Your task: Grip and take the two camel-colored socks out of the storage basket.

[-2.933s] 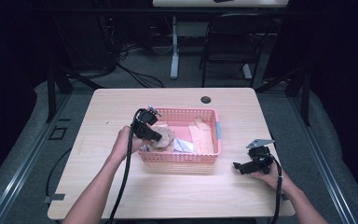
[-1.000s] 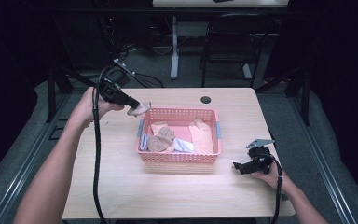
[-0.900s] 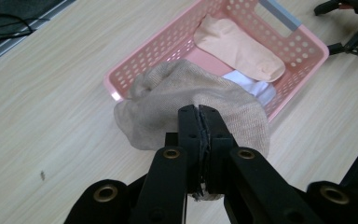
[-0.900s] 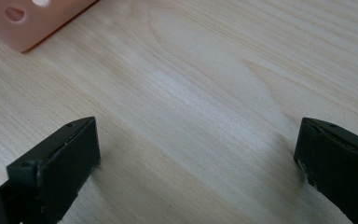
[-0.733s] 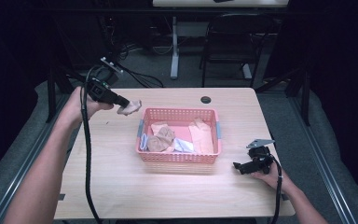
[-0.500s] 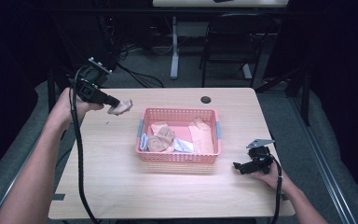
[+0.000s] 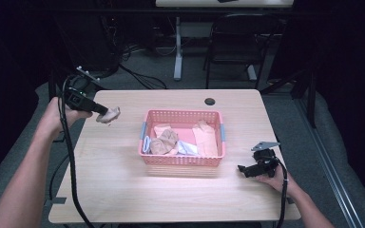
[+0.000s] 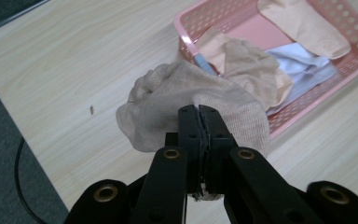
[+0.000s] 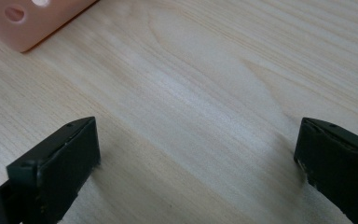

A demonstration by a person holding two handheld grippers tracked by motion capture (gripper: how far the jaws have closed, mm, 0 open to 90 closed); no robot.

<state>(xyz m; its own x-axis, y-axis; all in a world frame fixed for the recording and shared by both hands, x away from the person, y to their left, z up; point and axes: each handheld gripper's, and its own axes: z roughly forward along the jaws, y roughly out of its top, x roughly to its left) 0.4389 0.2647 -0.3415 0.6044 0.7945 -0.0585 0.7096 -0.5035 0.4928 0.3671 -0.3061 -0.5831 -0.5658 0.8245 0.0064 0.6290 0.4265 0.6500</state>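
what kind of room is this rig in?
Probably a lab or office workspace: a wooden table on grey carpet, cables trailing on the floor behind, and a dark chair at another desk.

**Left gripper raised and clamped, right gripper low and spread**

The left black two-jaw gripper [image 7: 100, 110] is held up by the left hand [image 7: 57, 116], with the bare forearm stretched forward along the left side. Its jaws are pressed together on a beige knitted sock [image 8: 191, 105]. The right black two-jaw gripper [image 7: 245, 169] is held low by the right hand [image 7: 275, 176]; its jaws are seen wide apart, with nothing between them.
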